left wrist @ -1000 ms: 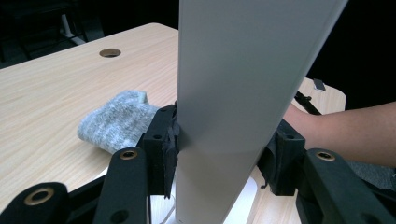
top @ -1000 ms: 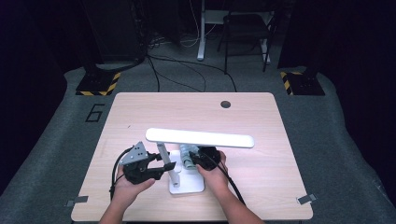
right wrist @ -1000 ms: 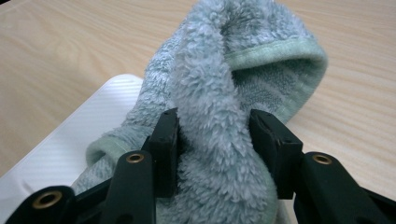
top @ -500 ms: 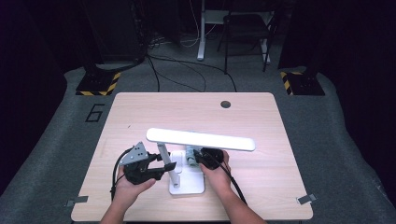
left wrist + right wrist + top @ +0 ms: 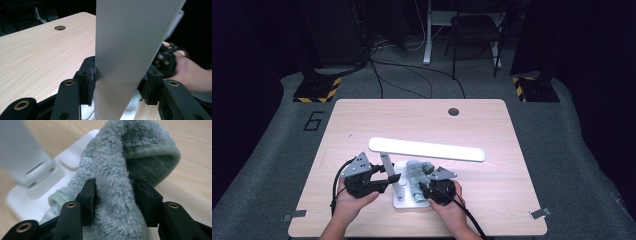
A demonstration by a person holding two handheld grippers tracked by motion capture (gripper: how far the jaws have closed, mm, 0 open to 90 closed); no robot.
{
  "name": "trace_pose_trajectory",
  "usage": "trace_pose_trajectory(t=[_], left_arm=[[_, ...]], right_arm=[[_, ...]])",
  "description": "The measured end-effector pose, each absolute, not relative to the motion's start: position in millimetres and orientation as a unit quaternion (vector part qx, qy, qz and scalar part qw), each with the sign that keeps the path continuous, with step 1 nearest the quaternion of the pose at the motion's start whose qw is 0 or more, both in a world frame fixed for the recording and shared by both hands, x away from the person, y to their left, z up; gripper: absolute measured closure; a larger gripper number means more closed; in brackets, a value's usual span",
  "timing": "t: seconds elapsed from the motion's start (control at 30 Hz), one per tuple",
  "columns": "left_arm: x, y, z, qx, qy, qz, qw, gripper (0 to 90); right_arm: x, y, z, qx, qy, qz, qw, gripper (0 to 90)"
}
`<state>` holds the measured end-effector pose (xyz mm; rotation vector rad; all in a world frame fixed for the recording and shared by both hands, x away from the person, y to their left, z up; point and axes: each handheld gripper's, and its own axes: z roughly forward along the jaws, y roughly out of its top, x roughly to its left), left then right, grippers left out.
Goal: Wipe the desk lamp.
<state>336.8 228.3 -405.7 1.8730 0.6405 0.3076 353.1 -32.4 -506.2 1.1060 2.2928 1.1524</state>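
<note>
Left gripper clamps white lamp's flat upright arm, right gripper pinches fluffy grey-green cloth; hard wiping could tip the lamp.

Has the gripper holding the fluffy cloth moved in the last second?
Yes. The right gripper, shut on the cloth, has slid toward the table's near edge along the white lamp base, which stayed put.

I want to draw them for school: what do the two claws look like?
Each claw, left and right, is a chunky black tool with a grey three-cornered plate on top and a black cable trailing behind. Up close, the two black jaws have round brass-coloured rings. The person's forearms are bare, with no sleeves showing.
</note>
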Motion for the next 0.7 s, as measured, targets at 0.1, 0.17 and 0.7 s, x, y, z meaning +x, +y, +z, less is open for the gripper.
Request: trace_pose_trajectory(t=[0.1, 0.17, 0.7], left_arm=[[337.3, 229.3, -405.0, 0.790, 0.264, 0.117, 0.541, 52.9], [337.3, 229.9, -404.7, 0.792, 0.259, 0.111, 0.542, 52.4], [343.2, 240.0, -405.2, 0.782, 0.252, 0.094, 0.562, 44.4]], right_arm=[[339.9, -33.0, -506.4, 0.379, 0.811, 0.409, 0.174, 53.8], [334.7, -31.9, -508.6, 0.365, 0.815, 0.408, 0.193, 54.1], [349.6, -29.3, -512.2, 0.368, 0.811, 0.416, 0.185, 54.6]])
